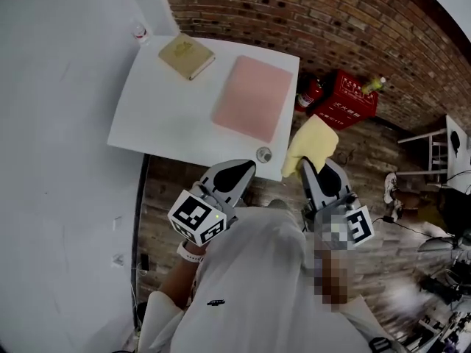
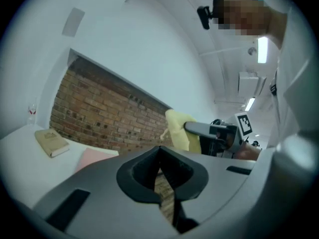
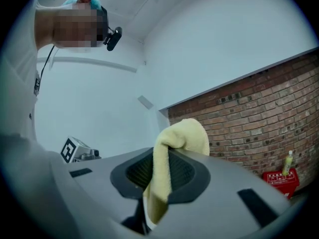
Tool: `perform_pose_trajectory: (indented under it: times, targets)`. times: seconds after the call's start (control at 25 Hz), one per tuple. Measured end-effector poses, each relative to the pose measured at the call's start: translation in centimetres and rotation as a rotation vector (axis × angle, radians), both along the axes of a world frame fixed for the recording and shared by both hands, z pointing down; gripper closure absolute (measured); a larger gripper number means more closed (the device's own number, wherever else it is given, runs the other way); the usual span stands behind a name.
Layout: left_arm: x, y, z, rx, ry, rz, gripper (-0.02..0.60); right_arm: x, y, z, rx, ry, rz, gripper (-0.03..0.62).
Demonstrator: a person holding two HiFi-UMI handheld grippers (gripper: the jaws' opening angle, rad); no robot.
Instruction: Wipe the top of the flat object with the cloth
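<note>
**Holding the cloth clear of the table: items in view**

1. Right gripper [image 1: 308,165]: near right of the scene, over the brick-patterned floor and just off the table's near right corner. Its own view shows the jaws clamped on the cloth.
2. Cloth [image 1: 313,144]: pale yellow and soft-piled. It is pinched between the right jaws, with a fold bulging out past the tips and a tail hanging back between them. It is off the table and touches neither the table nor the flat object.
3. Left gripper [image 1: 243,166]: near centre, at the table's near edge. Its jaws are closed together with nothing between them, and only a thin slit shows the floor behind.
4. Flat object [image 1: 254,98]: a pink rectangular slab lying flat on the right half of the table, its long side running near to far. Its top is uncovered, and it lies apart from both grippers.
5. Table [image 1: 158,120]: white and square, set against the brick wall [image 1: 316,20].
6. Book [image 1: 186,56]: tan cover, lying flat at the table's far left, apart from the flat object.
7. Small round object [image 1: 263,154]: grey, on the table's near edge between the two grippers. What it is cannot be made out.
8. Red box [image 1: 346,100]: on the floor to the right of the table, by the wall, with a yellow-green bottle [image 1: 374,84] on top.
9. Fire extinguisher [image 1: 310,93]: red, between the table and the red box.
</note>
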State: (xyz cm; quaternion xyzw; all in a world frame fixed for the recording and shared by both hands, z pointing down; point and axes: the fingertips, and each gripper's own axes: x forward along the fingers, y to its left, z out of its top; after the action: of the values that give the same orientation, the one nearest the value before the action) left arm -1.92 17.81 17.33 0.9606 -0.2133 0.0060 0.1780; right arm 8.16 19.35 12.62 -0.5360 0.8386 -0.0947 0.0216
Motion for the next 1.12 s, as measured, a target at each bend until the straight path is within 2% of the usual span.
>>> perform_pose_trajectory:
  times: [0.12,0.28,0.4,0.52,0.76,0.96,1.12]
  targets:
    - [0.0,-0.9,1.2,-0.048,-0.012,0.005,0.565,-0.5,-0.7,0.6,-0.025,0.026,-0.006,0.531]
    - [0.8,-1.7,1.3,-0.014,-0.013,0.018,0.565,0.0,-1.8,0.9,-0.059,0.001,0.002,0.531]
    - [1.1,-2.2,1.6,-0.016,-0.004,0.023,0.565,0.0,-2.4,1.1,-0.063,0.044,-0.02,0.531]
    - [1.3,-3.4,2.3,-0.003,-0.034,0.004,0.565,0.3,-3.8,1.7,-0.072,0.074,-0.049,0.53]
    - [1.6,-7.9,4.6,-0.098,-0.019,-0.037,0.565,1.7,-8.1,1.7,-0.062,0.163,-0.077,0.531]
    - [2.7,-10.8,7.8,-0.156,-0.056,-0.068,0.565,4.1,-10.9,2.8,-0.078,0.194,-0.09,0.531]
    - [2.8,-12.9,10.3,-0.174,-0.104,-0.109,0.565,6.3,-13.5,5.2,-0.102,0.233,-0.118,0.531]
